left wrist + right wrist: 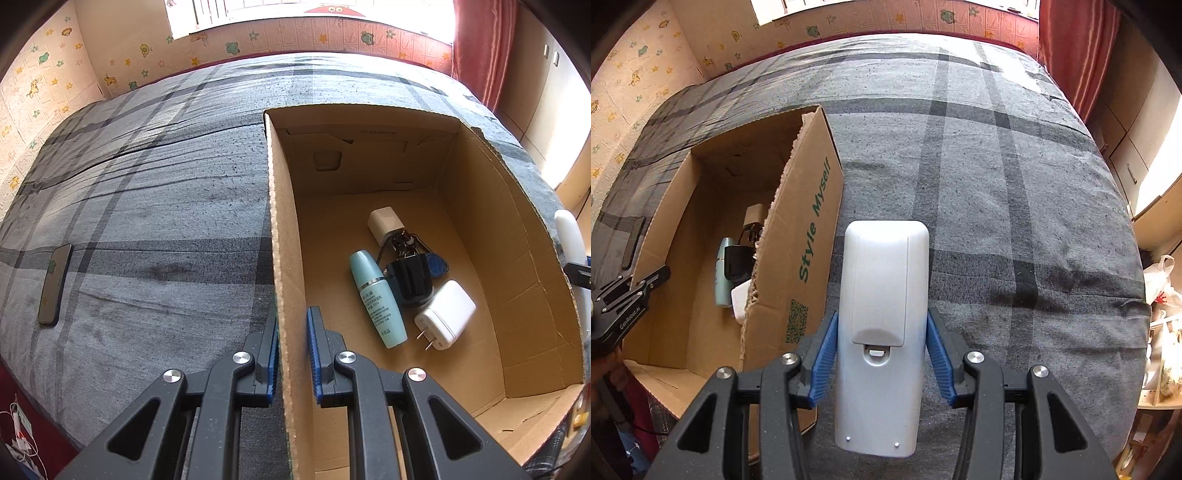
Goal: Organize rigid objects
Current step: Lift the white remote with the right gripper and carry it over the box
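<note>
An open cardboard box (517,266) stands on the grey plaid bed. Inside lie a teal bottle (376,299), a white plug adapter (445,315), a black cap-like object (410,278), keys with a blue fob (437,264) and a small cream cube charger (384,223). My left gripper (291,328) is shut on the box's left wall (286,258), one finger each side. My right gripper (882,332) is shut on a white remote control (882,314), back side up, held just right of the box (812,229). The left gripper shows in the right wrist view (624,299).
A black phone (55,284) lies on the bed left of the box. The bed (1015,184) stretches far and right. A red curtain (1075,48) and cabinets stand at right; bags (1163,295) sit beside the bed.
</note>
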Action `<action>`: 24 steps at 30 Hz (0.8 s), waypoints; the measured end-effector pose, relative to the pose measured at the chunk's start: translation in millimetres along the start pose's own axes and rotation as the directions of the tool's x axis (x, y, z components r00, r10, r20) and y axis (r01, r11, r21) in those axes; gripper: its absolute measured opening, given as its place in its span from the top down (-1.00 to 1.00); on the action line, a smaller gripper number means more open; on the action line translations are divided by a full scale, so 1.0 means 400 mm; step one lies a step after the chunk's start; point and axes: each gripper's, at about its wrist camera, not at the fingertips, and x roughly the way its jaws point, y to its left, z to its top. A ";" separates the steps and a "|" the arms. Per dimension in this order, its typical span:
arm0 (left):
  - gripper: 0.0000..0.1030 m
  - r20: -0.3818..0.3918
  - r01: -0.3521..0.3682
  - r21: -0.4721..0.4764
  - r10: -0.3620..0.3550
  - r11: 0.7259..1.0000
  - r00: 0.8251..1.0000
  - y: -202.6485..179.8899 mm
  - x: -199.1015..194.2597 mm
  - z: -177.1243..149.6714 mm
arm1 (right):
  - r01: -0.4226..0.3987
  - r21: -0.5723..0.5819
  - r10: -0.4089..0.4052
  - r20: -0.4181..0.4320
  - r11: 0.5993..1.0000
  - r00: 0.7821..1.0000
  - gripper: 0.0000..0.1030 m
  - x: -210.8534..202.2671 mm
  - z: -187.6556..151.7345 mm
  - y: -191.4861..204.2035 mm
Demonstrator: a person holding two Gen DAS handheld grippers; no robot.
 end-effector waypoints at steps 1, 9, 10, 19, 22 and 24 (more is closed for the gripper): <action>0.71 0.000 0.000 0.001 0.000 1.000 1.000 0.000 0.000 0.000 | 0.001 -0.006 -0.001 0.010 1.000 1.000 0.04 -0.014 0.008 0.006; 0.71 0.001 0.000 0.001 0.000 1.000 1.000 0.001 -0.001 -0.001 | -0.022 -0.065 0.026 0.065 0.998 0.998 0.04 -0.095 0.070 0.069; 0.71 0.001 0.001 0.001 -0.001 1.000 1.000 0.001 0.000 -0.001 | -0.028 -0.072 0.033 0.070 0.997 0.997 0.04 -0.103 0.077 0.079; 0.71 0.001 0.004 -0.002 -0.004 1.000 1.000 0.005 -0.001 0.000 | -0.108 -0.164 0.121 0.072 0.981 0.990 0.04 -0.114 0.115 0.207; 0.71 0.000 0.005 -0.003 -0.005 1.000 1.000 0.005 0.000 0.000 | -0.137 -0.195 0.151 0.059 0.971 0.987 0.04 -0.103 0.118 0.255; 0.71 0.001 0.004 -0.002 -0.004 1.000 1.000 0.005 0.000 0.000 | -0.150 -0.213 0.164 0.049 0.965 0.985 0.04 -0.092 0.120 0.283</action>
